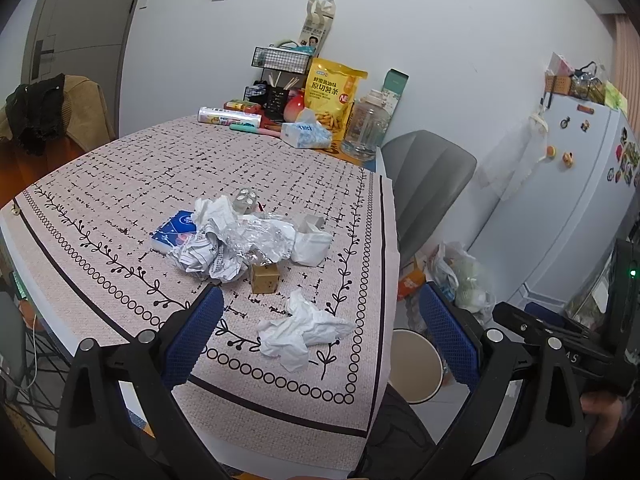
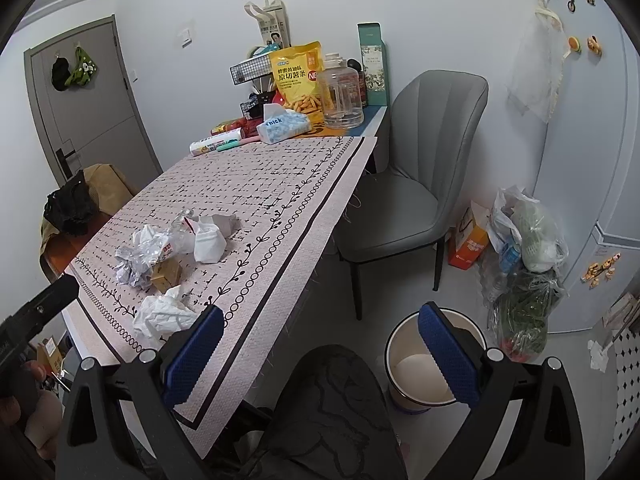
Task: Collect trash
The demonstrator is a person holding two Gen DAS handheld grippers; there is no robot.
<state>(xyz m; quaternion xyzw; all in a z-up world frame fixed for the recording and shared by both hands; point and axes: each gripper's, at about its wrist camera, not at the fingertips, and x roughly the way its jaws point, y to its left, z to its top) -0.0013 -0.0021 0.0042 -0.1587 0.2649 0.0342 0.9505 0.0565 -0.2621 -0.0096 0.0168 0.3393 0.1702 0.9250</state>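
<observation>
A heap of trash lies on the patterned tablecloth (image 1: 120,184): crumpled printed paper (image 1: 208,252), clear plastic wrap (image 1: 256,236), a blue packet (image 1: 176,232), a small cardboard box (image 1: 264,278), a folded white tissue (image 1: 310,246). A crumpled white tissue (image 1: 300,332) lies nearest, also in the right wrist view (image 2: 164,314). My left gripper (image 1: 320,312) is open and empty, above the near tissue. My right gripper (image 2: 320,336) is open and empty, beyond the table's edge, near a white bin (image 2: 424,368) on the floor.
Snack bag (image 1: 334,94), tissue pack (image 1: 306,134), clear jar (image 1: 366,126) and wire rack (image 1: 280,58) stand at the table's far end. A grey chair (image 2: 404,184) stands beside the table. Filled bags (image 2: 524,264) and a fridge (image 2: 592,120) are at right.
</observation>
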